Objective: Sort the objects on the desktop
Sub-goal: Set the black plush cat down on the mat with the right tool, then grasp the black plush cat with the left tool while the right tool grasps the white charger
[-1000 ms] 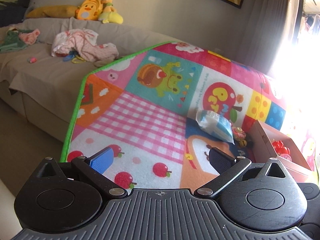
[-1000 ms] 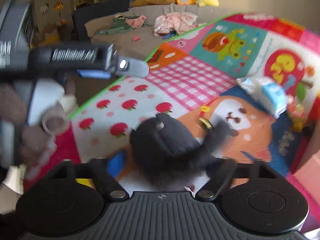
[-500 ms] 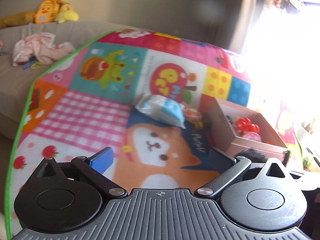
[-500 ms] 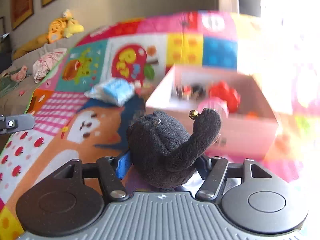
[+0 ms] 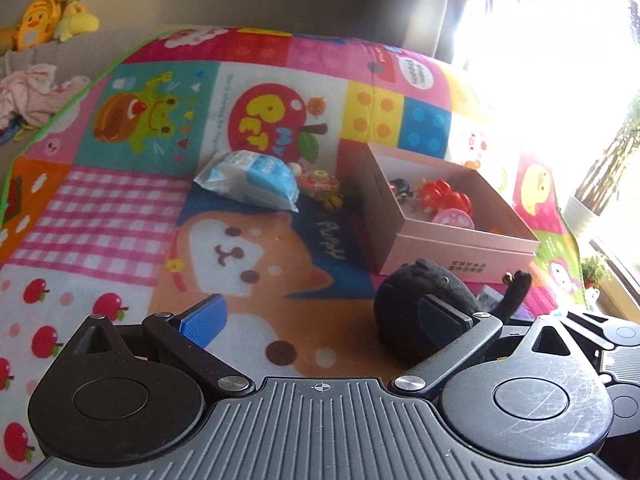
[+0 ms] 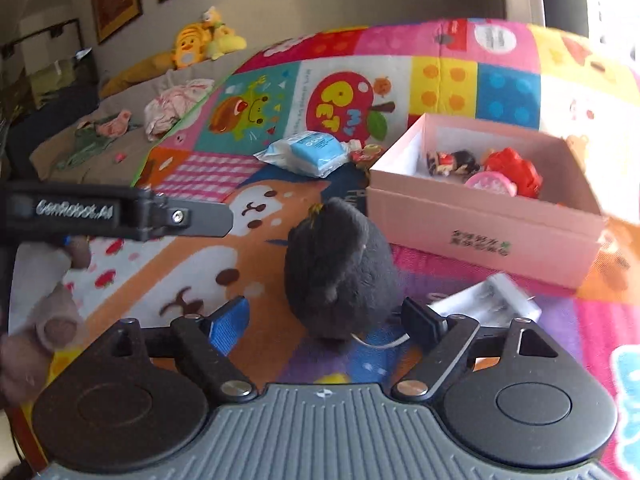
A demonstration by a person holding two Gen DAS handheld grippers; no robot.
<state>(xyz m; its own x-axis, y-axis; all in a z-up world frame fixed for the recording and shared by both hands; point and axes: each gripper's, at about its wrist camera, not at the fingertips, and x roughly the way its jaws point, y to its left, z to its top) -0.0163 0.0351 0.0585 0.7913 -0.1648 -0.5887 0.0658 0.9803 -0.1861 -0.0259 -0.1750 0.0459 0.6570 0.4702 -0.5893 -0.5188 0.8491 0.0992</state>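
The round black plush toy (image 6: 340, 268), a soft fuzzy ball with a thin arm and a small gold bead, sits on the patchwork play mat (image 6: 200, 264) just in front of the pink cardboard box (image 6: 480, 216), near its front wall but not inside it. It stands between the fingers of the right gripper (image 6: 326, 320), whose jaws are opening; a gap shows on both sides, so the pads no longer press on the plush.

The toy looks light and squashy, likely to give under a squeeze and unlikely to slip or break. A hold across its wide middle should be surest, since the thin arm would let it dangle and swing. It appears to have been set down short of the box, so lifting it over the wall probably remains to be done.

Just right of the plush lies a small white clear-plastic case (image 6: 492, 300), with a thin wire loop beside it. Inside the box are a red toy (image 6: 516, 172), a pink round piece (image 6: 490, 184) and a small dark figure (image 6: 452, 162). Left of the box, on the mat, rest a blue and white plastic packet (image 6: 304, 152) and a small red sweet-like item (image 6: 366, 152).

The left gripper (image 5: 320, 316) hangs left of the plush, spread wide and holding nothing.
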